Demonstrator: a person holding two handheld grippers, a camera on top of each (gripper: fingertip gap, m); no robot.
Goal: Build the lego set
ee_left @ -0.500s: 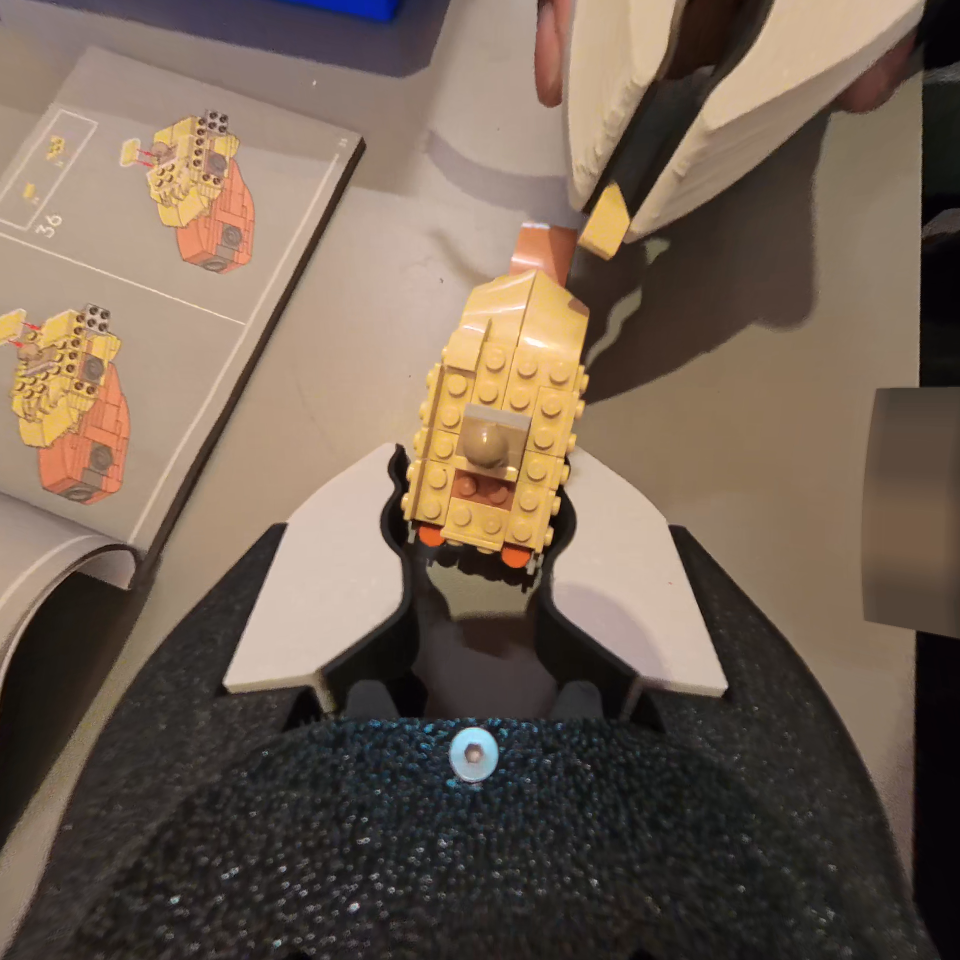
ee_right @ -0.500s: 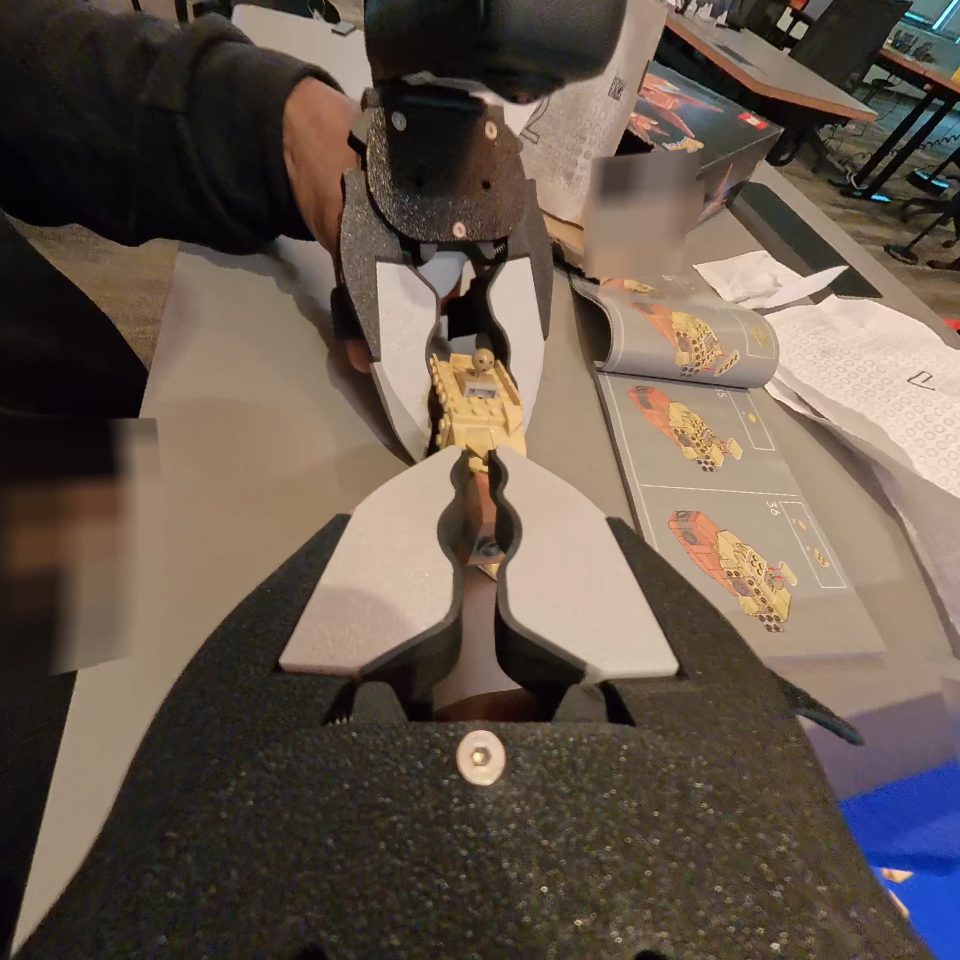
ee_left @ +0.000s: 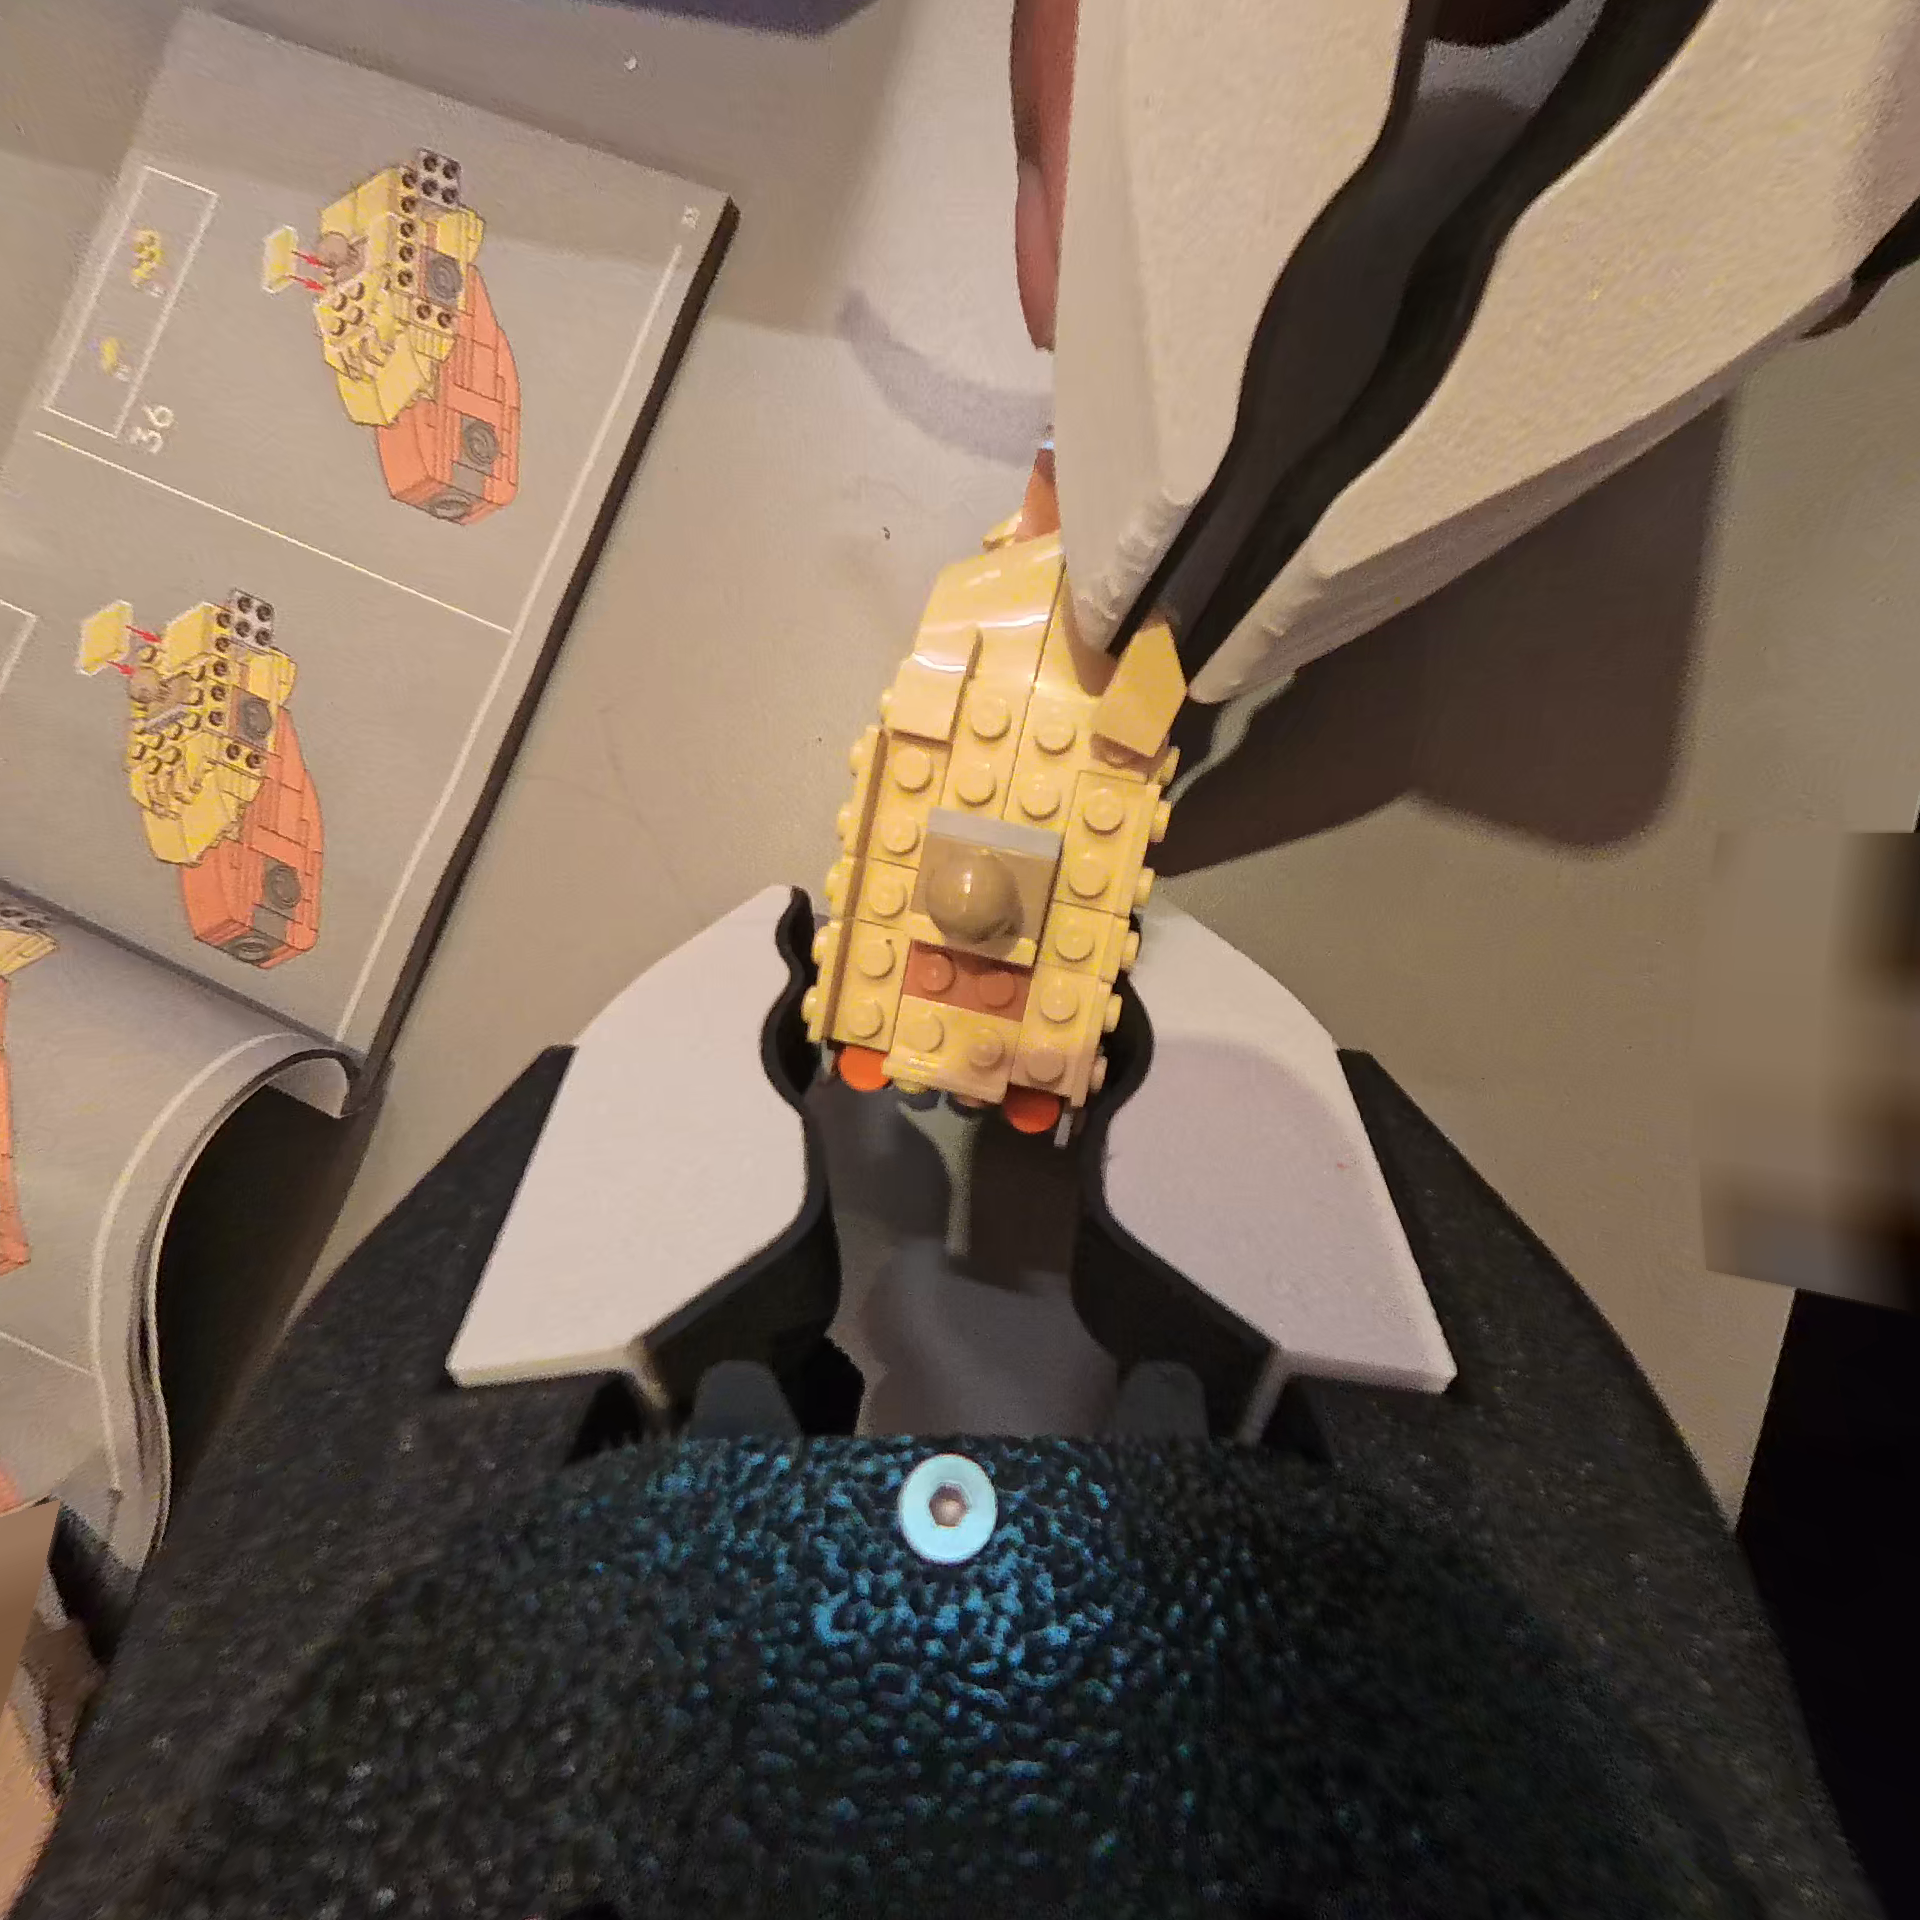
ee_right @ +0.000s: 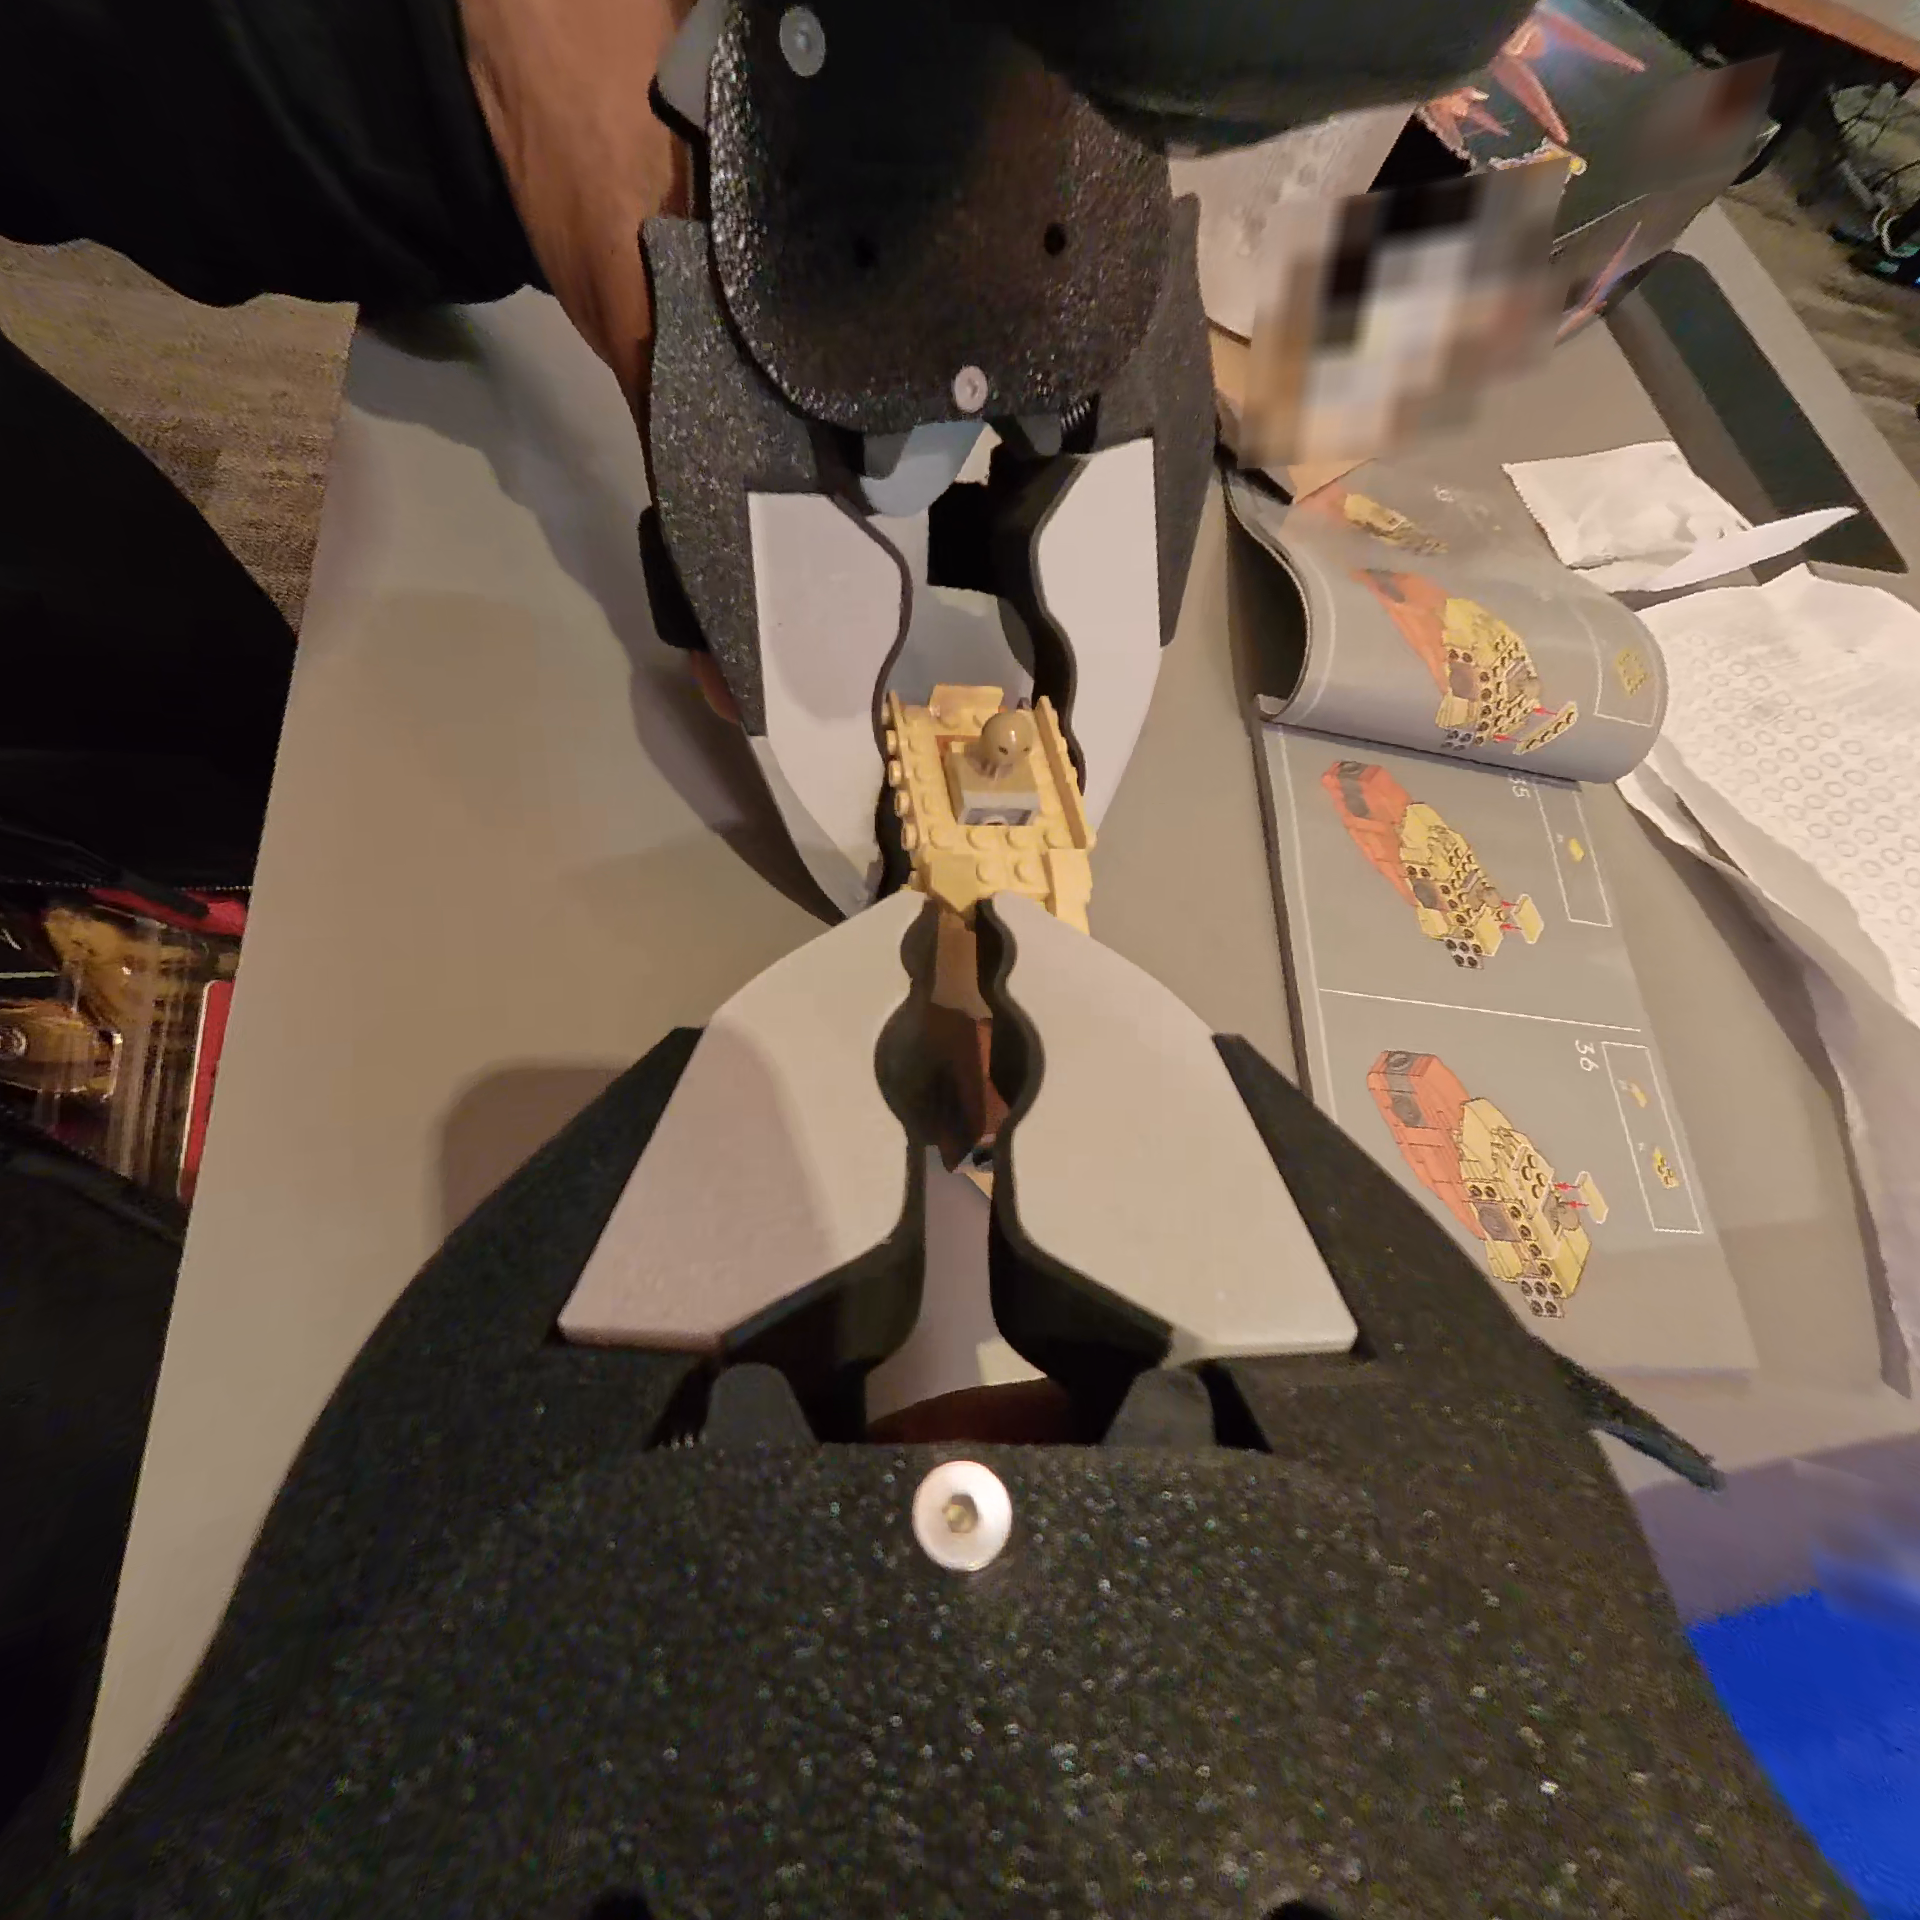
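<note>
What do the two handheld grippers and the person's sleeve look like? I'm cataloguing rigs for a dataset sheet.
Both the left gripper and the right gripper have a rough, speckled black body with a silver hex screw at its centre. Their fingers are flat pale grey plates, tapering forward, with wavy black inner edges. No cables show. The person wears a black long sleeve.

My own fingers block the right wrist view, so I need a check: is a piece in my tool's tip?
Observer: Yes, the right tool pinches a small tan wedge.
Operator: Where is it against the model?
Observer: At the top corner of the model, on the end away from the left tool.
Operator: Is it pressed home?
Observer: Its lower edge touches the studs; whether it is seated, I cannot tell.
</note>
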